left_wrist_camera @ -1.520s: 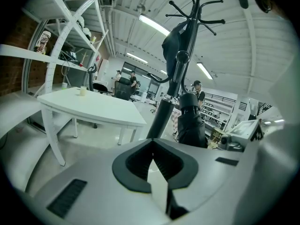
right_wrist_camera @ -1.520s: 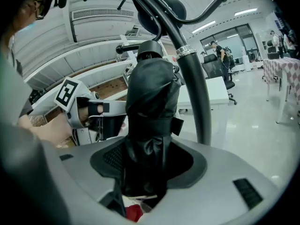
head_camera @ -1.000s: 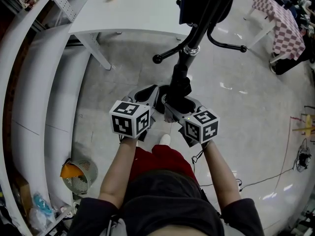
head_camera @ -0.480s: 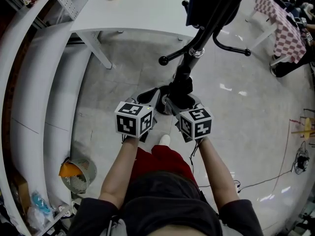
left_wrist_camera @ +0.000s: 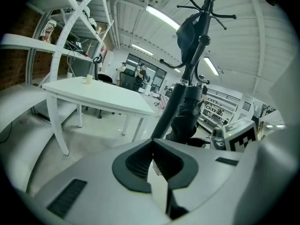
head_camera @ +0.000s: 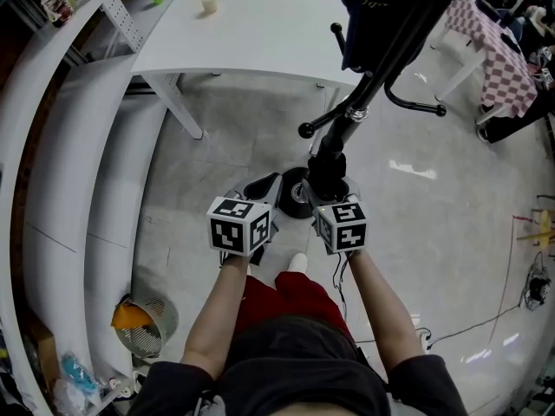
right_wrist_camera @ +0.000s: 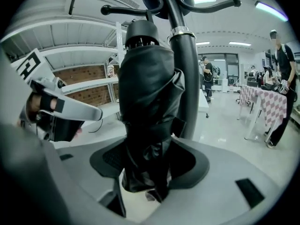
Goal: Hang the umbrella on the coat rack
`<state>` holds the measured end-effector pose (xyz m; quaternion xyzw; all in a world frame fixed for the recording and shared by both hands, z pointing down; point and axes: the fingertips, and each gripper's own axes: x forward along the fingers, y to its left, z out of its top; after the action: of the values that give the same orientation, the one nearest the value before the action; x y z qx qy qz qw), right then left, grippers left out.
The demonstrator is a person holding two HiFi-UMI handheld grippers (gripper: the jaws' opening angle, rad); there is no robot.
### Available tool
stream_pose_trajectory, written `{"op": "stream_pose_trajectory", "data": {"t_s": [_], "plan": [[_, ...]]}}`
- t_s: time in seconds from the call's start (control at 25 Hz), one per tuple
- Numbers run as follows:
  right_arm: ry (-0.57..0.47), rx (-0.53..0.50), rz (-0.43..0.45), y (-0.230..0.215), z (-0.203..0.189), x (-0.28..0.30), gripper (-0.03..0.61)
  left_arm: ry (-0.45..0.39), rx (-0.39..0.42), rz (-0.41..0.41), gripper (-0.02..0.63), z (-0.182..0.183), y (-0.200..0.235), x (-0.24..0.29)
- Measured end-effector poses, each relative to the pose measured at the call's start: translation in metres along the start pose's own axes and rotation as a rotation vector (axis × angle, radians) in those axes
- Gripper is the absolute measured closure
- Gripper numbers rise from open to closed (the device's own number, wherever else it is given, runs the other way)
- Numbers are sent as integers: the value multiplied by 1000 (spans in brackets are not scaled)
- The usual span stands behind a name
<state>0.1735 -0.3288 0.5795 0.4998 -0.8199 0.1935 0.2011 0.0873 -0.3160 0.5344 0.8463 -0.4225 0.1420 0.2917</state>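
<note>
A folded black umbrella (right_wrist_camera: 147,102) stands upright in my right gripper (right_wrist_camera: 147,172), whose jaws are shut on its lower end. It sits right beside the black pole of the coat rack (right_wrist_camera: 185,78), below the hooks. In the head view the umbrella (head_camera: 328,167) runs along the coat rack (head_camera: 373,76) above the right gripper (head_camera: 323,199). My left gripper (head_camera: 264,185) is just to its left, jaws shut with nothing between them. From the left gripper (left_wrist_camera: 153,161), the coat rack (left_wrist_camera: 201,41) and umbrella (left_wrist_camera: 185,116) rise ahead to the right.
A white table (head_camera: 251,24) with a small cup (head_camera: 207,3) stands behind the rack. White curved shelving (head_camera: 52,146) runs along the left, with a wire bin (head_camera: 143,319) by it. A checked-cloth table (head_camera: 490,33) is at the far right. Cables (head_camera: 486,315) lie on the floor.
The two grippers have drawn closer together and moved in toward the rack's pole. The umbrella has stayed in the right gripper.
</note>
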Motion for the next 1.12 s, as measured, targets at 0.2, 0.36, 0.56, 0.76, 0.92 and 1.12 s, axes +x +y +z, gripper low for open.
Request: {"op": "stream_pose_trajectory", "data": {"t_s": [0.2, 0.36, 0.56, 0.76, 0.92, 1.12], "plan": [[-16, -25, -63, -1, 1, 7, 336, 8, -7, -12, 601, -1, 7, -6], [-21, -27, -100, -2, 6, 12, 331, 7, -6, -26, 601, 3, 10, -10], [-42, 19, -114, -2, 12, 14, 326, 15, 10, -40, 601, 4, 15, -16], [-72, 89, -107, 2, 12, 13, 316, 28, 18, -49, 601, 3, 22, -21], [-87, 121, -107, 6, 12, 10, 316, 32, 20, -52, 601, 3, 26, -26], [-95, 107, -94, 20, 8, 5, 316, 33, 25, -55, 601, 2, 34, -32]]}}
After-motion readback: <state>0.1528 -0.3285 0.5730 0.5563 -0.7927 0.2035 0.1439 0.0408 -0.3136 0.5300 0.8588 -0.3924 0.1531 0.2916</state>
